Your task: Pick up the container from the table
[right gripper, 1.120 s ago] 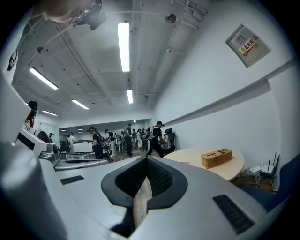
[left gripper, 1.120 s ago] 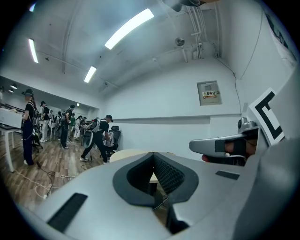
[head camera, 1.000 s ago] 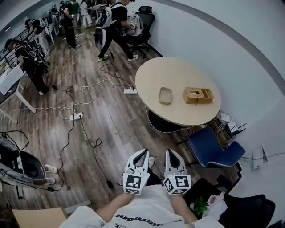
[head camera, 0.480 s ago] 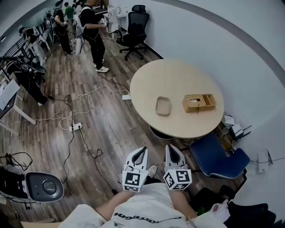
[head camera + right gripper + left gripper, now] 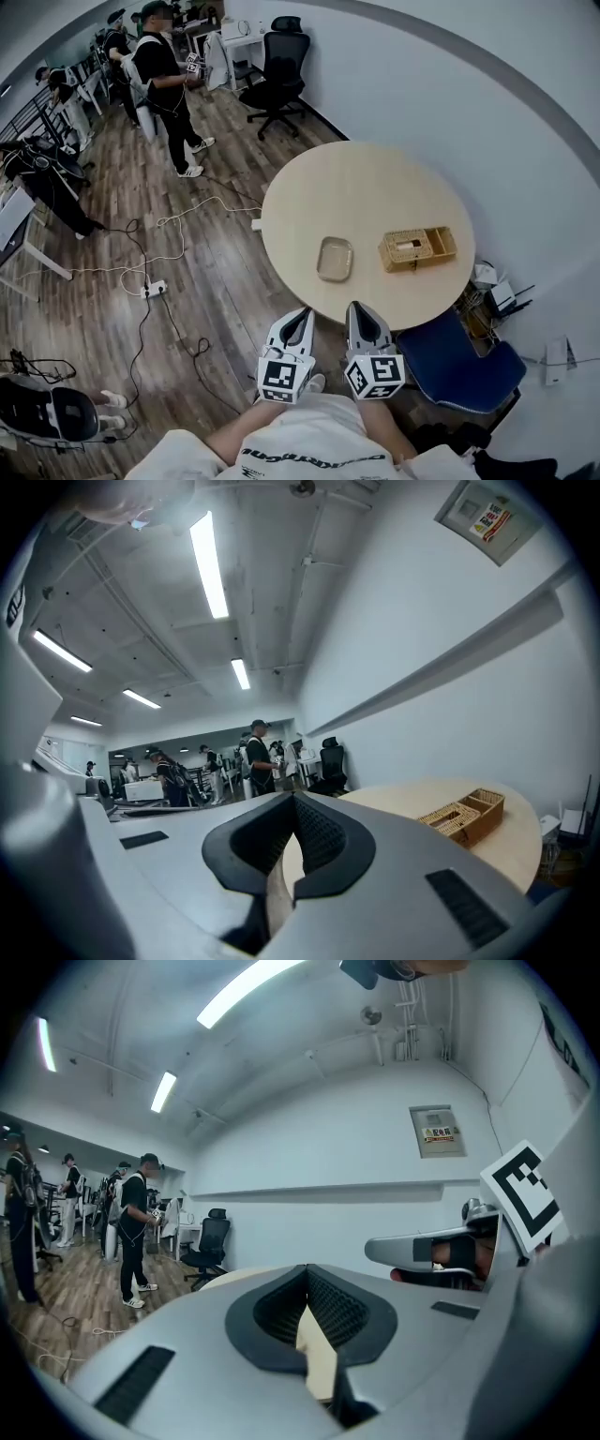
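A round beige table (image 5: 375, 183) stands ahead of me in the head view. On it lies a small shallow grey-beige container (image 5: 335, 259) near the front edge, and to its right a woven box (image 5: 416, 247) with compartments. My left gripper (image 5: 301, 319) and right gripper (image 5: 361, 314) are held side by side just short of the table's front edge, both shut and empty. In the right gripper view the woven box (image 5: 464, 819) shows on the table (image 5: 525, 841) at the right. The left gripper view shows only its shut jaws and the table's edge (image 5: 225, 1277).
A blue chair (image 5: 459, 361) stands at the table's right front. Cables and power strips (image 5: 152, 287) lie on the wooden floor to the left. A black office chair (image 5: 277, 70) and several people (image 5: 167, 80) are farther back. A white wall runs along the right.
The table has come closer in the head view, from well ahead to just past my gripper tips. Both grippers stayed shut and side by side. A person at the back walked nearer.
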A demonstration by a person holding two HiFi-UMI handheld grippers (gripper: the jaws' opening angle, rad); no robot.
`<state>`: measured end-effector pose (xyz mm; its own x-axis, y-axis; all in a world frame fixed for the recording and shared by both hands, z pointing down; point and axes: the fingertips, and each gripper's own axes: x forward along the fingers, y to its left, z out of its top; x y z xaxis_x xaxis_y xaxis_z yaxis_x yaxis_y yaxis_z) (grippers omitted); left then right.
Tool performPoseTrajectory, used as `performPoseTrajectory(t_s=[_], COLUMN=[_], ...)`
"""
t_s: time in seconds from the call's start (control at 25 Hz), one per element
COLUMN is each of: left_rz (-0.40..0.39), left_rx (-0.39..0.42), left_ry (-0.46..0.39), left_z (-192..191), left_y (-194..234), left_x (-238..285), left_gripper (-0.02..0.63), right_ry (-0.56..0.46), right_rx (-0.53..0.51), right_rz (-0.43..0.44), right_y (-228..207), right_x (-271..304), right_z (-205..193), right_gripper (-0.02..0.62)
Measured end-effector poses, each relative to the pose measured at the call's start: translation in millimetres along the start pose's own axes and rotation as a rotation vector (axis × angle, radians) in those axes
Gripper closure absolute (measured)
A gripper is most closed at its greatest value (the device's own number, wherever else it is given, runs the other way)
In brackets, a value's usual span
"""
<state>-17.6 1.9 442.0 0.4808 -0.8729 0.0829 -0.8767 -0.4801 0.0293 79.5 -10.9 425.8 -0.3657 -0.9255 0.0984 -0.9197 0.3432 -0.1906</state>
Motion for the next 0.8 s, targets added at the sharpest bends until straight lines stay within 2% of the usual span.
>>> performPoseTrajectory(t_s=[0.2,0.44,0.8], left_rz=[-0.023,-0.018,-0.032], left_rx=[0.012,-0.030,-0.062], left_ry=[0.019,0.079,0.144], left_z=[-10.5,-27.2,-41.7], left_y=[-1.4,7.4,49.8], left_x=[30.3,61.3,102.2], left_gripper=[0.591,0.591,0.591], right_ry=[0.045,0.114,0.174], right_rx=[0.015,0.044,0.075], right_rz=[0.001,-0.001,-0.042], right_y=[-18.3,-31.0,-44.9], right_x=[29.4,58.9,107.4], right_z=[-14.5,-39.7,-55.4], right_gripper=[0.563,0.563,0.563])
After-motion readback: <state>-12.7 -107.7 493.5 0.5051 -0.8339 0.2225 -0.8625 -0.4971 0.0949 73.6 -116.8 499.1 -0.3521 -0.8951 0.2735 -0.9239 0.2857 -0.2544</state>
